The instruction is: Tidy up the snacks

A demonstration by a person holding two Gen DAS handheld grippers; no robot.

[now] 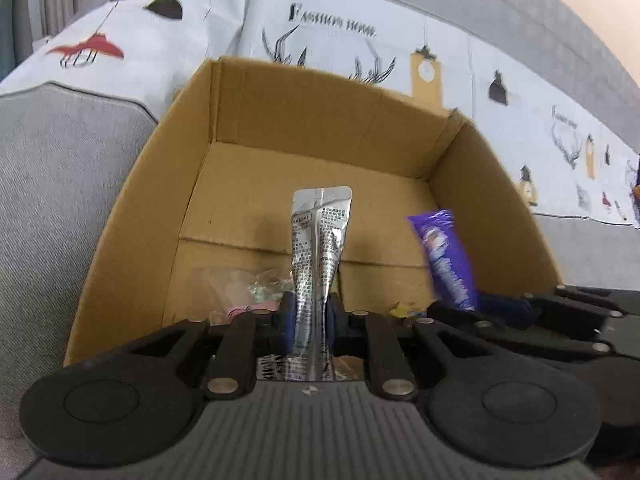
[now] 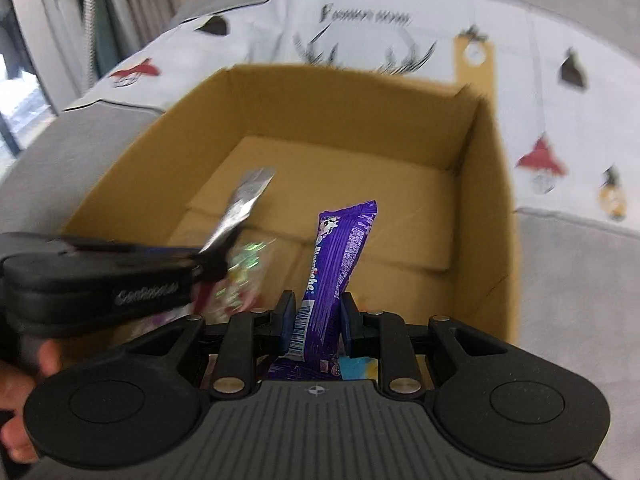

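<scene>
- An open cardboard box [image 1: 320,168] sits on a grey sofa, against a white printed cloth [image 1: 360,40] draped over the cushions; everything below is placed relative to this box.
- The left tongs [image 1: 312,312] hang over the box's near edge, pointing down into it. A silver foil sachet [image 1: 320,240] stands upright between the two narrow-set jaws; whether the pads actually press on it cannot be told.
- The right tongs [image 2: 316,316] hover over the same near edge, just to the right of the left pair. A purple snack bar [image 2: 340,260] stands between their jaws, leaning slightly; the gap is narrow and there seems to be a little slack beside the wrapper, so a firm grip cannot be confirmed.
- On the box floor, at the near left corner, lies a clear packet of small sweets [image 1: 248,288].
- A small yellow wrapper [image 1: 404,310] lies on the floor near the front wall, between the two tongs.
- In the right wrist view a person's hand [image 2: 24,380] grips the left tool's handle, outside the box's near left corner.
</scene>
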